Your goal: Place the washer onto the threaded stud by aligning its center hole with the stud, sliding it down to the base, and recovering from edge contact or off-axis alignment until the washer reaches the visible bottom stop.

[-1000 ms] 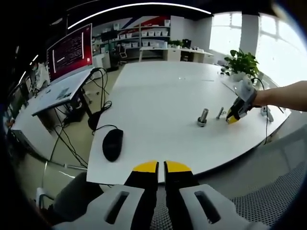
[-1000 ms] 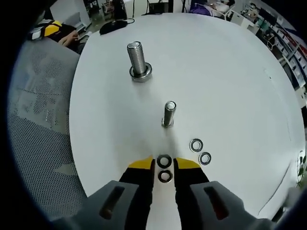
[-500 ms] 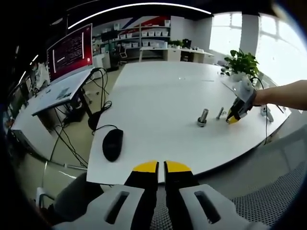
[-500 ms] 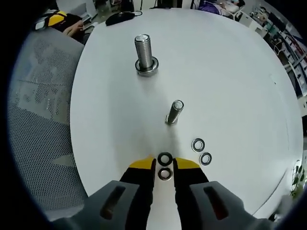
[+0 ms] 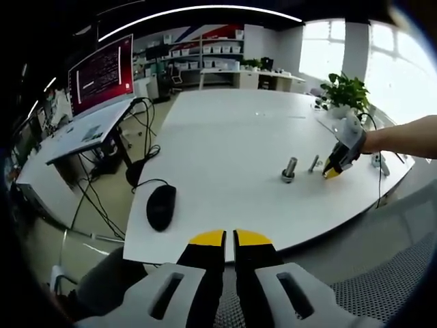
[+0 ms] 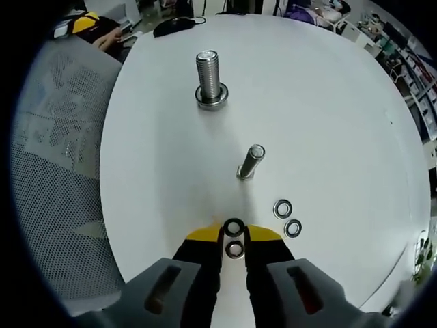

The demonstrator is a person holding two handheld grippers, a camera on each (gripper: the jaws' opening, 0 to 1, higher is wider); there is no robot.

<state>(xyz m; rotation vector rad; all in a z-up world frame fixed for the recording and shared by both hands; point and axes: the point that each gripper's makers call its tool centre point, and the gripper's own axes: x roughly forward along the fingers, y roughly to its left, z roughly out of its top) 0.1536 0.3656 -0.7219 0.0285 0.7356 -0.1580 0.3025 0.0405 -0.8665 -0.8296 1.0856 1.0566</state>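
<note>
In the right gripper view a thick threaded stud (image 6: 208,74) stands upright on the white table (image 6: 328,102), with a washer around its base. A thinner stud (image 6: 250,162) stands closer to me. Two dark washers lie in line between my right gripper's (image 6: 234,240) yellow tips: one washer (image 6: 234,227) at the tip ends, the other washer (image 6: 234,249) deeper in, with the jaws pressed against its sides. Two more washers (image 6: 287,217) lie just to the right. My left gripper (image 5: 229,238) hangs shut and empty off the table's near edge. It sees the right gripper (image 5: 339,158) beside both studs (image 5: 289,169).
A black mouse (image 5: 161,206) with its cable lies near the table's left edge. A potted plant (image 5: 345,89) stands at the far right and a monitor (image 5: 102,72) on a side desk. A mesh chair (image 6: 54,137) stands left of the table in the right gripper view.
My right gripper's jaws have closed in from a wider gap onto the washer between them. The right view shifted slightly. The left gripper has not moved.
</note>
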